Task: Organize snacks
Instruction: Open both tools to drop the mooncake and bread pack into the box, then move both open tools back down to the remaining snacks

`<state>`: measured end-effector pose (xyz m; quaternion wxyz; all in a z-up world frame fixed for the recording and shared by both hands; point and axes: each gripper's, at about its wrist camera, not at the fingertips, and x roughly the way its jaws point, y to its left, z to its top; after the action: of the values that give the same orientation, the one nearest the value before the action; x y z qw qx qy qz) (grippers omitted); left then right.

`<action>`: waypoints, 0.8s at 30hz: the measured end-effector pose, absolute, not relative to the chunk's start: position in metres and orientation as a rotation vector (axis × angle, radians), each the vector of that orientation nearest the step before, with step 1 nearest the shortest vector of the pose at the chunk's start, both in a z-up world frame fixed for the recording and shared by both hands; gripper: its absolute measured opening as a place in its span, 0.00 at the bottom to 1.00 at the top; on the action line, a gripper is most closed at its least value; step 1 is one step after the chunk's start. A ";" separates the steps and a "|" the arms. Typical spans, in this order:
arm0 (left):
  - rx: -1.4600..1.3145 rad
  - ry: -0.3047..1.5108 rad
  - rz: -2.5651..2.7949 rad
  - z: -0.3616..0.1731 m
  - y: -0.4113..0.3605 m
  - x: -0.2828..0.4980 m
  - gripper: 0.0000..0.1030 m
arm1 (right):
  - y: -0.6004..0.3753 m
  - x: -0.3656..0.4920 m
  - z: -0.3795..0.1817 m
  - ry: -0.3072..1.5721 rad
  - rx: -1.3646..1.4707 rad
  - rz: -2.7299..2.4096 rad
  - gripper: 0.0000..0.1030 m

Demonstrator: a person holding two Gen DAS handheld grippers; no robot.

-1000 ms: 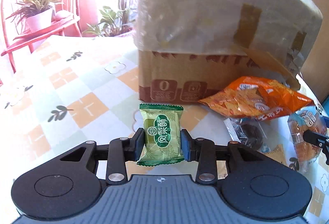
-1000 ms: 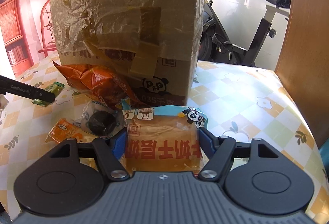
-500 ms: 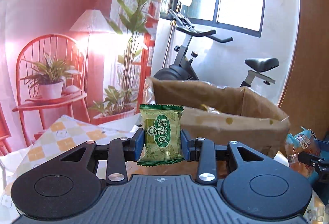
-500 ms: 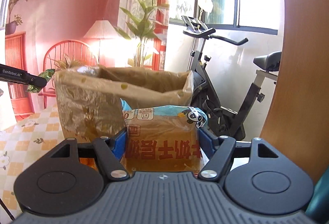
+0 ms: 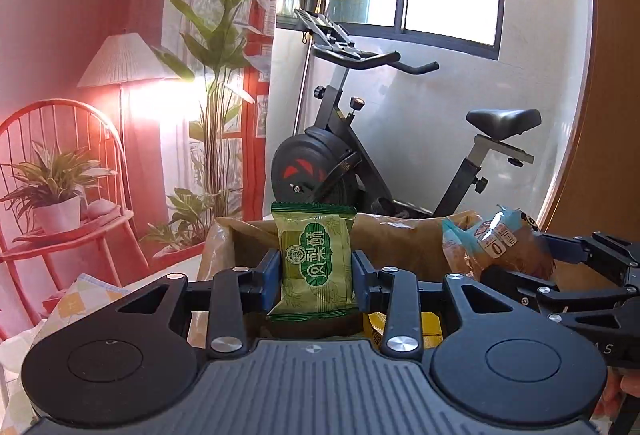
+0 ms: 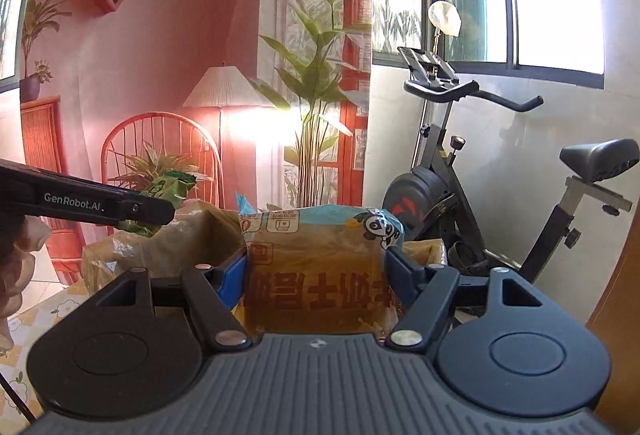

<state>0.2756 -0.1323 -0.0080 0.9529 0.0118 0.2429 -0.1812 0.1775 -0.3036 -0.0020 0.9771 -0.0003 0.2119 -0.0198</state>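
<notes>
My left gripper (image 5: pixel 314 271) is shut on a small green snack packet (image 5: pixel 314 259), held upright above the open cardboard box (image 5: pixel 400 235). Yellow wrappers (image 5: pixel 404 327) show inside the box, below the fingers. My right gripper (image 6: pixel 316 275) is shut on a brown bread bag with a blue panda top (image 6: pixel 316 275), also over the box (image 6: pixel 188 239). In the left wrist view the bread bag (image 5: pixel 496 239) and right gripper (image 5: pixel 520 255) hang at the right, over the box's opening. In the right wrist view the left gripper (image 6: pixel 160 205) with the green packet (image 6: pixel 168 187) comes in from the left.
An exercise bike (image 5: pixel 360 155) stands behind the box by the window. A red chair with a potted plant (image 5: pixel 60 195) and a floor lamp (image 5: pixel 128 59) are at the left. A strip of checked tablecloth (image 6: pixel 36 315) shows at the lower left. A wooden panel (image 5: pixel 600 155) rises on the right.
Both grippers have risen with their packets from the table beside the box to above its open top. The box's inside has come into view, and the two grippers have drawn closer together.
</notes>
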 end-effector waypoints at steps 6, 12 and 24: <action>0.041 0.561 -0.382 -0.027 -0.130 0.289 0.51 | -0.326 0.178 -0.020 0.463 0.109 -0.106 0.79; 0.028 0.558 -0.406 -0.026 -0.105 0.270 0.52 | -0.328 0.147 -0.003 0.419 0.079 -0.055 0.78; -0.003 0.573 -0.421 -0.030 -0.039 0.205 0.52 | -0.290 0.077 -0.003 0.403 0.063 0.020 0.75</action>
<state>0.2054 -0.0391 -0.0304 0.9375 -0.0015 0.2804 -0.2060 0.0770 -0.2899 -0.0033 0.9792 0.0310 0.2001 0.0100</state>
